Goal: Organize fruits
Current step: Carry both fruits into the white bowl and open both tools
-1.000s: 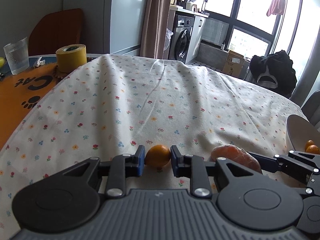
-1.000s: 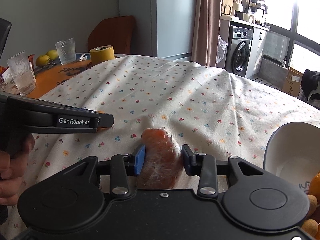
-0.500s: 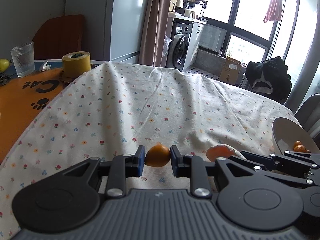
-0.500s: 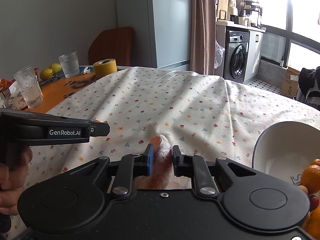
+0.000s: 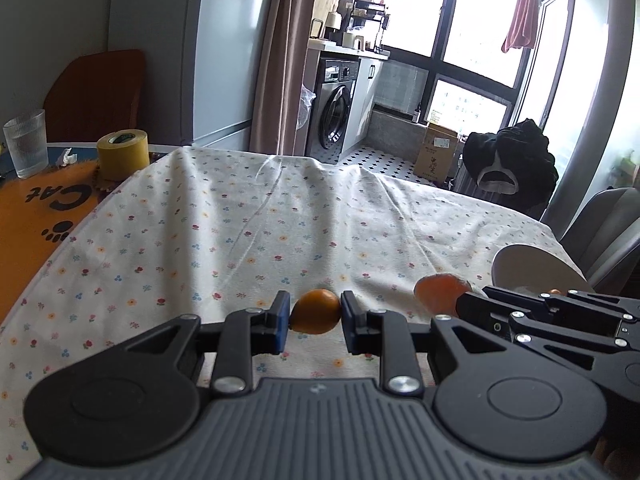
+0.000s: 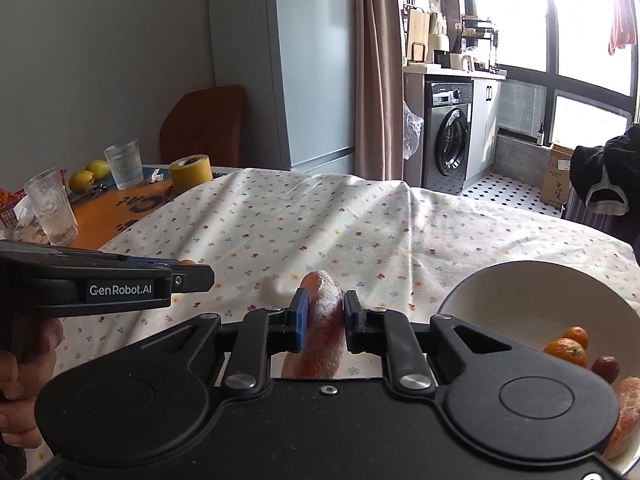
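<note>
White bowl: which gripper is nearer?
Right. The right gripper, shut on a peeled orange piece, is beside the white bowl; the left gripper, holding a kumquat, is farther left.

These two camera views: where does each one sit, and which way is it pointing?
Left wrist view: sits on the left gripper, looking forward across the floral tablecloth; its black fingers clamp a small orange kumquat.
Right wrist view: sits on the right gripper, facing likewise; it squeezes a peeled orange segment, and a hand shows.
Shared: the yellow tape roll, white bowl, and each other's gripper.
</note>
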Demonstrator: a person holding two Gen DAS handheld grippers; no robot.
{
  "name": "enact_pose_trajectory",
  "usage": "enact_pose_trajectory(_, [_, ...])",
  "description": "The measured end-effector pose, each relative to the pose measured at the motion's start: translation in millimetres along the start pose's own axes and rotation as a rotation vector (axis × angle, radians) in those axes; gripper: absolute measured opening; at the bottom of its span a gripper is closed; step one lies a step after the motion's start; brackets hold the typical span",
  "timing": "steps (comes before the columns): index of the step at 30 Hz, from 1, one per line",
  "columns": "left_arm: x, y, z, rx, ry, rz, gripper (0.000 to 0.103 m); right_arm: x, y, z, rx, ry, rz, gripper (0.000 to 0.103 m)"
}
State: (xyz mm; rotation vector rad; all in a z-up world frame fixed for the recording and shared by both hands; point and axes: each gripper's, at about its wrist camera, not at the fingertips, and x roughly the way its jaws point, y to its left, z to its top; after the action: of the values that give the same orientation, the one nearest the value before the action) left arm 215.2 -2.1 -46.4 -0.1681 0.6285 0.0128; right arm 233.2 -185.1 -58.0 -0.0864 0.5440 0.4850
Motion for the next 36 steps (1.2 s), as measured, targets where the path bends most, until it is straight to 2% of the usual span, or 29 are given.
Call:
enact_pose_trajectory(14, [5.3, -49.7, 6.4, 0.045, -0.014, -0.074, 0.025, -20.2, -55.4, 4.5, 0.060, -0.040, -0.105, 0.016])
enact_pose_trajectory(32, [21.9, -86.5, 6.3, 0.099, 0.001, -0.111, 0.025, -15.5, -111.1, -1.8, 0.150, -0.039, -0.193, 0.017])
enact_pose_trajectory(34, [24.9, -88.6, 6.8, 0.103, 0.004, -0.112, 0.025, -12.1, -115.5, -1.3, 0.167, -0.035, -0.193, 0.019])
enact_pose_trajectory(36, [27.6, -91.8, 7.3, 0.106, 0.007, -0.116, 0.025, -11.8, -119.4, -2.2, 0.193, -0.042, -0.185, 0.028])
